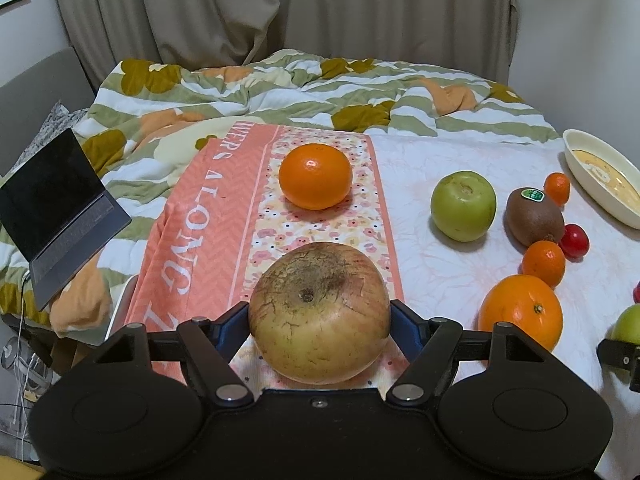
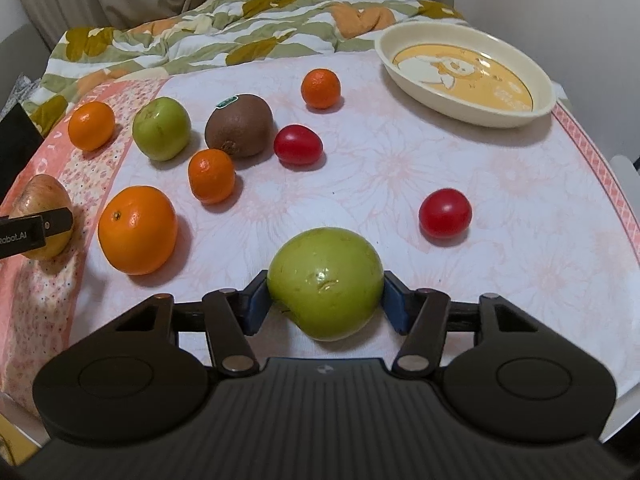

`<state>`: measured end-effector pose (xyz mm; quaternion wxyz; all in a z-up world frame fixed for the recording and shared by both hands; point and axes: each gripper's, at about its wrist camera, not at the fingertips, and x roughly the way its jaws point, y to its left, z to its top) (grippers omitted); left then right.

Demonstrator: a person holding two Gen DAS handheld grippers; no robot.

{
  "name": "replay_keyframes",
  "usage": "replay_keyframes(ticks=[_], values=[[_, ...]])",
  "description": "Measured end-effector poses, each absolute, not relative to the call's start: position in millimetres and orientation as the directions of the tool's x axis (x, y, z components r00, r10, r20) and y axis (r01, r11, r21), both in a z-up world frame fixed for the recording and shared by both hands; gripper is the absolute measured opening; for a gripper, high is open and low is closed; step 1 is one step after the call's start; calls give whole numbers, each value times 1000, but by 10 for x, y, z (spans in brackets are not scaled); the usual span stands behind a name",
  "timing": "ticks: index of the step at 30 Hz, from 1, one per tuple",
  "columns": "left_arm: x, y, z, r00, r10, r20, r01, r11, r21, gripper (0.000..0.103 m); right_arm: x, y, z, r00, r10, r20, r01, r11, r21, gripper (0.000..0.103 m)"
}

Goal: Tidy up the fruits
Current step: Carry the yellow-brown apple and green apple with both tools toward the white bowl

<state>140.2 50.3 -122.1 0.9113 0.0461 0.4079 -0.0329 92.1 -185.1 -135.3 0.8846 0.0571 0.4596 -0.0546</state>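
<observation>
My left gripper [image 1: 319, 320] is shut on a large yellowish-red apple [image 1: 319, 312] low over the orange cloth; the apple also shows at the left edge of the right wrist view [image 2: 38, 204]. My right gripper [image 2: 325, 300] is shut on a green apple [image 2: 325, 282] near the table's front. Loose on the cloth lie a big orange [image 2: 137, 230], a second orange [image 1: 315, 176], another green apple [image 2: 161, 128], a kiwi [image 2: 239, 125], two mandarins [image 2: 211, 176] [image 2: 321, 89] and two red tomatoes [image 2: 298, 145] [image 2: 445, 213].
A cream oval dish [image 2: 548, 92] stands at the back right of the table. A flowered quilt [image 1: 248, 92] lies behind the table. An open laptop [image 1: 60, 208] sits at the left. The table edge runs along the right side.
</observation>
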Motion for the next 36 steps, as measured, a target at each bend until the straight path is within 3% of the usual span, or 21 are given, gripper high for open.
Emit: replay_keyframes(ticks=[16, 36], values=[[1060, 235, -905, 701, -86, -708, 175, 983, 54, 77, 777, -1995, -1102, 608, -33, -793, 166, 982, 87, 72], [1114, -1398, -4, 786, -95, -610, 127, 992, 10, 77, 1009, -3575, -168, 701, 58, -711, -32, 998, 49, 72]])
